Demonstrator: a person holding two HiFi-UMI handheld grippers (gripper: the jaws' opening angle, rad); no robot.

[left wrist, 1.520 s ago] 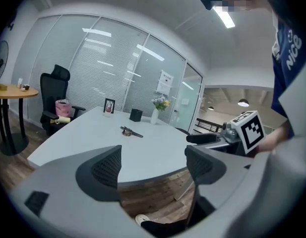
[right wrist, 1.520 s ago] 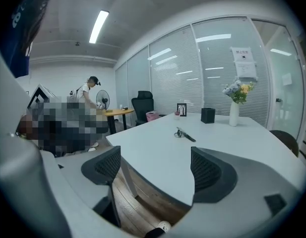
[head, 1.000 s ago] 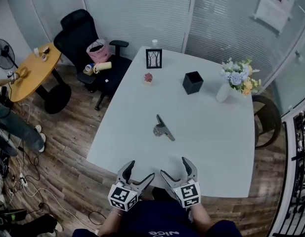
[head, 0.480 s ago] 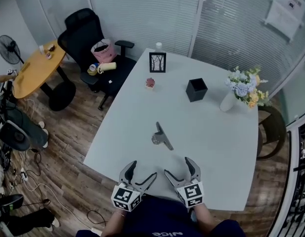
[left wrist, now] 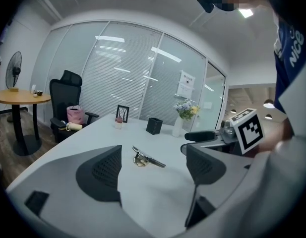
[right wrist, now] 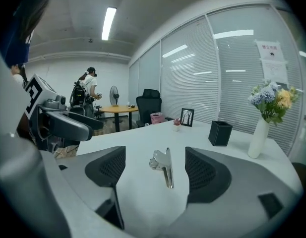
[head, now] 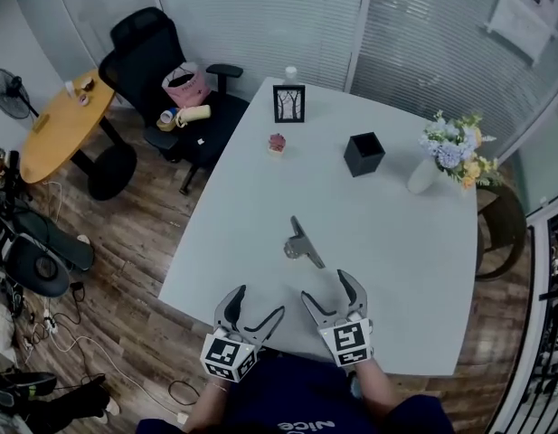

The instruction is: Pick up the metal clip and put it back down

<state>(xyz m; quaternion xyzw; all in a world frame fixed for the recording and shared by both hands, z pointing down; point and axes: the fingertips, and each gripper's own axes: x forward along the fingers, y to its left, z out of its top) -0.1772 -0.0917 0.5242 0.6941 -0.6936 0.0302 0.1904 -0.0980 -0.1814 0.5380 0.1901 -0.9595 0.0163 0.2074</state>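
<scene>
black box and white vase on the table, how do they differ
The black box is dark and square-sided; the white vase is pale and rounded. The vase holds flowers; nothing sticks out of the box. In the head view the vase stands nearer the table's right edge than the box. Both stand upright on the table, beyond the metal clip.

free: table [head: 396, 269] around metal clip [head: 301, 243] | obstacles far end: black box [head: 364, 154], vase [head: 423, 176], picture frame [head: 288, 103]
</scene>
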